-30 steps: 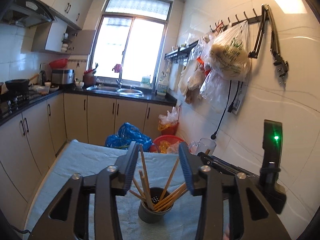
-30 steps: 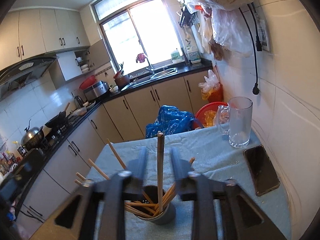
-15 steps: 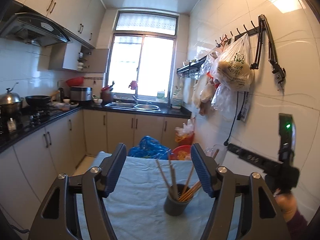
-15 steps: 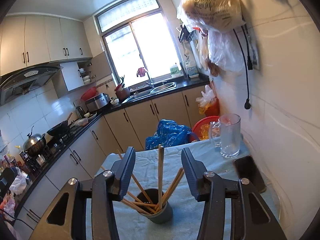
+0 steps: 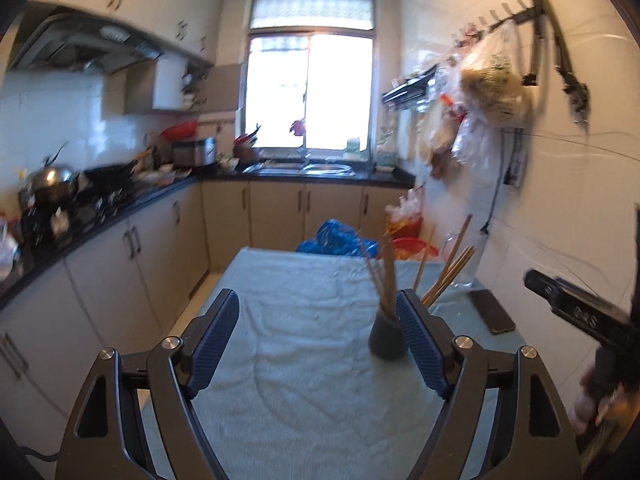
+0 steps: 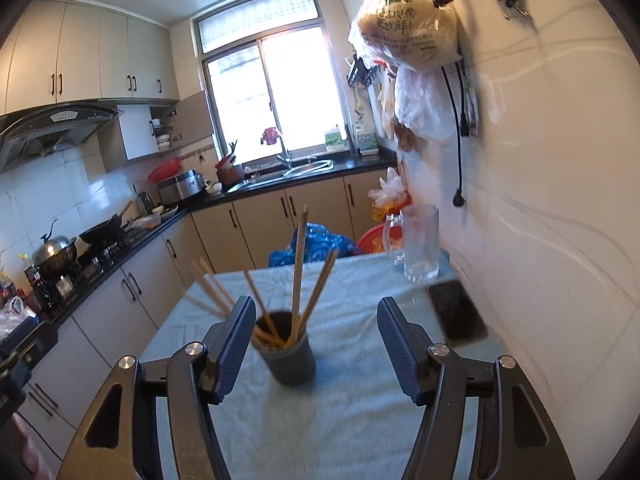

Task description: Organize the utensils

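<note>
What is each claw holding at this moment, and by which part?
Nothing is held. The left claw and the right claw are both opening with no object between the pads; the chopsticks stand in the cup.

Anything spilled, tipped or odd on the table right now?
Nothing spilled. The dark cup stands upright on the cloth-covered table, but its chopsticks splay unevenly in all directions. A phone lies near the wall beside the glass mug.

left wrist: low over table [image 5: 304,360], facing window | right wrist: same | shared: chopstick cup [image 5: 386,338]
</note>
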